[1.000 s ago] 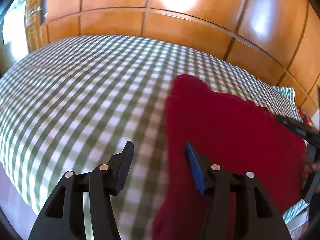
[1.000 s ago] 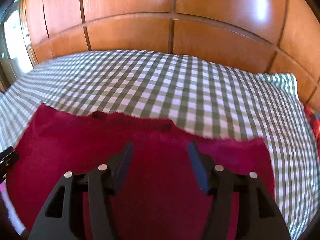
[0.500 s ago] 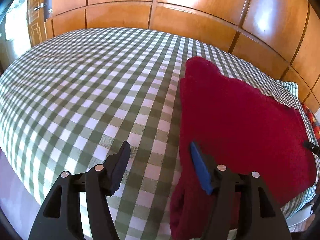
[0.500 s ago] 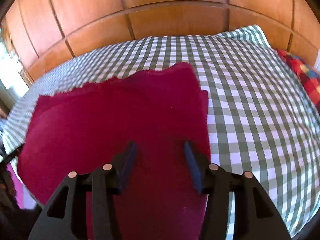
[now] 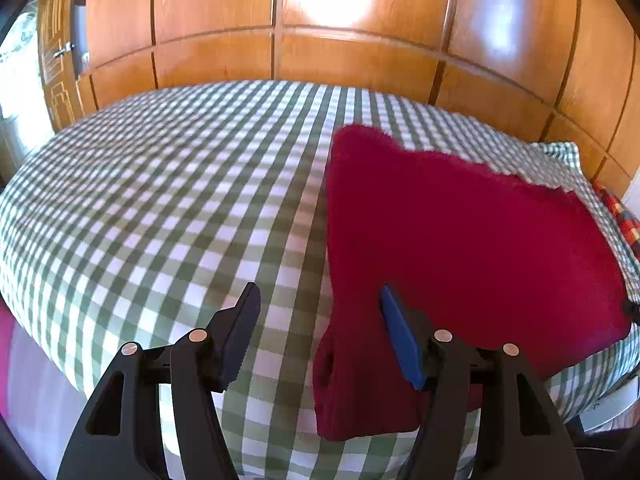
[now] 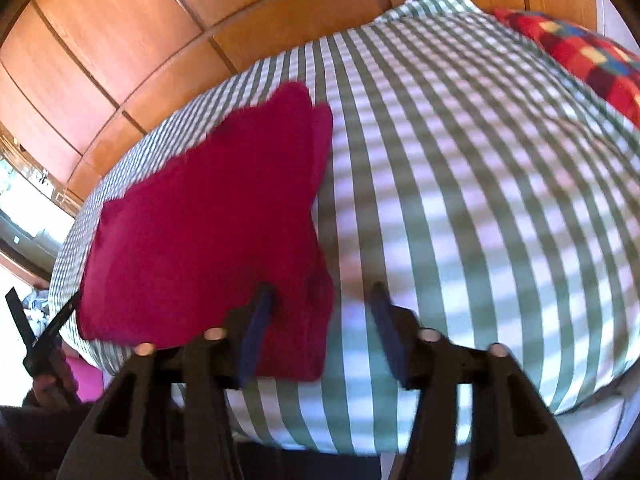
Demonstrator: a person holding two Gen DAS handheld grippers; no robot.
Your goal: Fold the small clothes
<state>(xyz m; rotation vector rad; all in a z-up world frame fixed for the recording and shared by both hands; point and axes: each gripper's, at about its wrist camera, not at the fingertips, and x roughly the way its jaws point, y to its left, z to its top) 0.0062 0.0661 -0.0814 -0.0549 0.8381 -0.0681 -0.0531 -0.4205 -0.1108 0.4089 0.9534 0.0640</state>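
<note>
Both pairs of fingers are standing wide apart and gripping nothing. The left gripper (image 5: 320,332) is hovering over the red garment's (image 5: 460,248) near left corner, while the right gripper (image 6: 320,328) is straddling its near right corner, probably lining up to pinch both for a fold. The garment is lying flat by the near edge of the checked bed (image 5: 160,200), a plaid pillow (image 6: 580,60) sitting at the bed's far right corner.
</note>
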